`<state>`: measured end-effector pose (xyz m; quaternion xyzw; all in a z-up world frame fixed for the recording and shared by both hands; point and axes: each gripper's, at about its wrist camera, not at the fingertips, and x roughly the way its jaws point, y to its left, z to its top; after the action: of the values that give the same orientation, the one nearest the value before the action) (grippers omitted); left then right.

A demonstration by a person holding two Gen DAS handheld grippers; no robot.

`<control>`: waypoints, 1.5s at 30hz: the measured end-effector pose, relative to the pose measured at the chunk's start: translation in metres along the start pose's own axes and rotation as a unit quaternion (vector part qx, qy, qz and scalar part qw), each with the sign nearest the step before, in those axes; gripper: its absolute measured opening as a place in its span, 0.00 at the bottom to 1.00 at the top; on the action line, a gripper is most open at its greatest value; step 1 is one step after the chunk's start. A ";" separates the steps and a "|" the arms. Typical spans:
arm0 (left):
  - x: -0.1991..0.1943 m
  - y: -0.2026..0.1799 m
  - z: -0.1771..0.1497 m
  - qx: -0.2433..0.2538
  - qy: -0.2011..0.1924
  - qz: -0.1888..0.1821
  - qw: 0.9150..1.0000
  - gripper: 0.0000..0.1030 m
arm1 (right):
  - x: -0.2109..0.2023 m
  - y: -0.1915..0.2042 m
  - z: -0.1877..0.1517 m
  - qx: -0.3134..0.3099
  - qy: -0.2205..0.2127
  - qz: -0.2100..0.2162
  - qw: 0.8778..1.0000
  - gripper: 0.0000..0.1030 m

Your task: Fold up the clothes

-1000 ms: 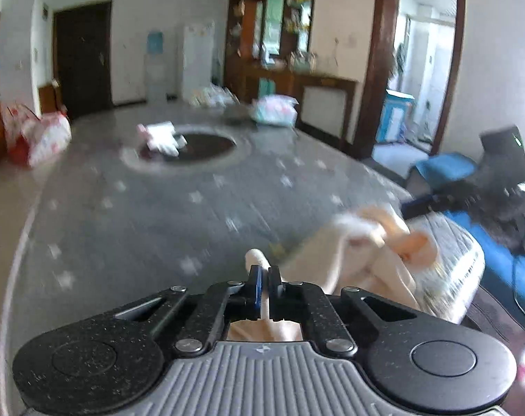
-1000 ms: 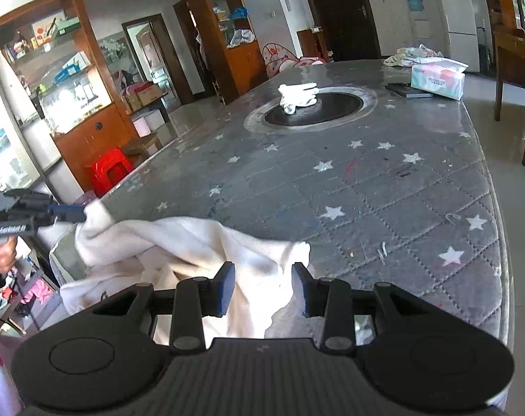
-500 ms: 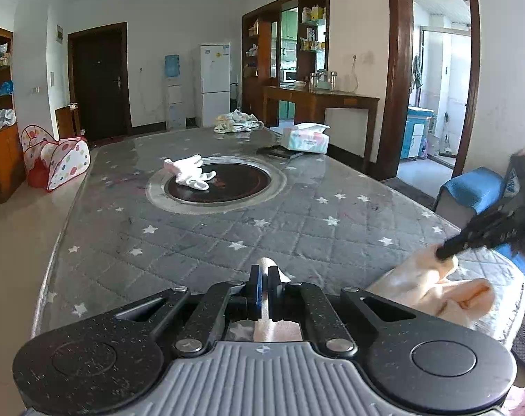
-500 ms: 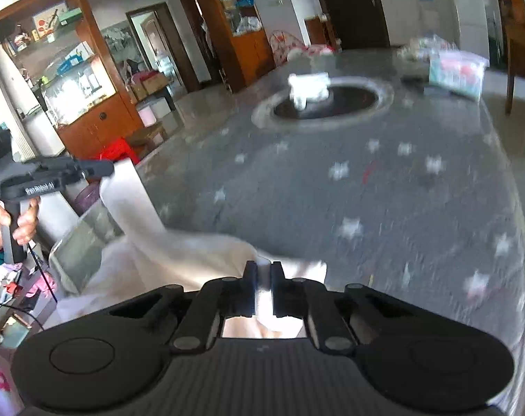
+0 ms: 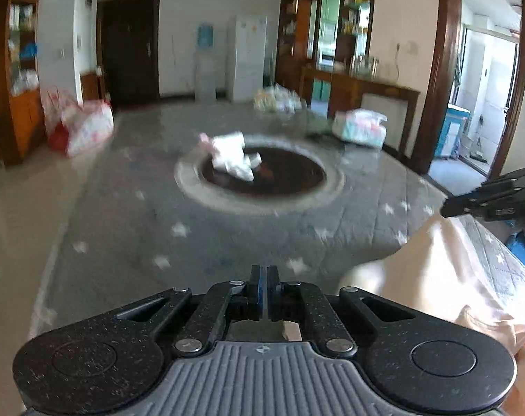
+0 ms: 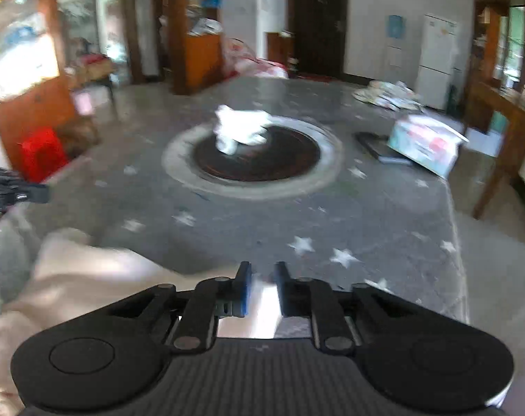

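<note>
A cream cloth [image 5: 442, 270] lies bunched at the near edge of the grey star-quilted table [image 5: 227, 242]. Its top rises to the tip of my right gripper [image 5: 449, 209]. In the right wrist view that gripper [image 6: 262, 274] has its fingers slightly apart, with bright cloth [image 6: 89, 277] filling the lower gap and spreading left. My left gripper [image 5: 264, 277] is shut and no cloth pokes out above its pads. From the right it [image 6: 19, 190] hovers above the cloth, with nothing hanging from its tip. Both views are motion-blurred.
A white bundle [image 6: 241, 130] sits on the dark round inset mid-table. Farther back are a tissue box [image 6: 425, 145], a dark flat item [image 6: 380, 147] and a heap of clothes [image 6: 387, 93]. A red stool [image 6: 42, 152] stands off the table's left side.
The cloth tip that stuck up between my left fingers is gone. The band of cloth hanging from that gripper has dropped. My right fingers stand a little wider apart. Both views swing toward the table centre.
</note>
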<state>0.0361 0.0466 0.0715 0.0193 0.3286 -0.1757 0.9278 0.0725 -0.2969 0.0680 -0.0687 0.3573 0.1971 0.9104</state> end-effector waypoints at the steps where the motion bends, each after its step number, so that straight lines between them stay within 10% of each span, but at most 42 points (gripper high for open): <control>1: 0.005 -0.001 -0.002 -0.005 0.010 -0.005 1.000 0.07 | 0.004 -0.001 -0.003 0.005 0.006 0.001 1.000 0.17; 8: 0.021 -0.006 -0.005 -0.042 0.045 -0.028 0.998 0.42 | 0.011 -0.005 -0.015 0.025 0.020 0.018 0.999 0.31; 18: 0.009 0.001 -0.003 -0.072 -0.031 -0.045 0.996 0.02 | 0.021 -0.008 -0.025 0.041 0.031 0.022 0.998 0.34; 24: 0.001 0.015 -0.007 -0.099 -0.060 -0.024 0.993 0.03 | 0.024 -0.010 -0.025 0.047 0.029 0.014 0.998 0.40; 31: 0.024 0.015 -0.016 -0.113 0.004 -0.025 0.993 0.45 | 0.026 -0.012 -0.027 0.054 0.029 0.010 0.998 0.41; 34: 0.037 0.003 -0.016 -0.080 0.016 -0.009 0.997 0.42 | 0.028 -0.010 -0.029 0.050 0.033 0.005 0.998 0.37; 38: 0.052 -0.004 -0.019 -0.040 0.031 0.017 0.999 0.10 | 0.032 -0.007 -0.031 0.047 0.035 -0.004 0.998 0.25; 45: 0.069 0.008 -0.005 -0.019 0.025 0.064 0.997 0.08 | 0.048 -0.010 -0.017 0.049 0.024 -0.025 0.998 0.08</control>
<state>0.0850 0.0330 0.0245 0.0270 0.3533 -0.1096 0.9287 0.0983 -0.2954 0.0231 -0.0377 0.3864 0.1553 0.9084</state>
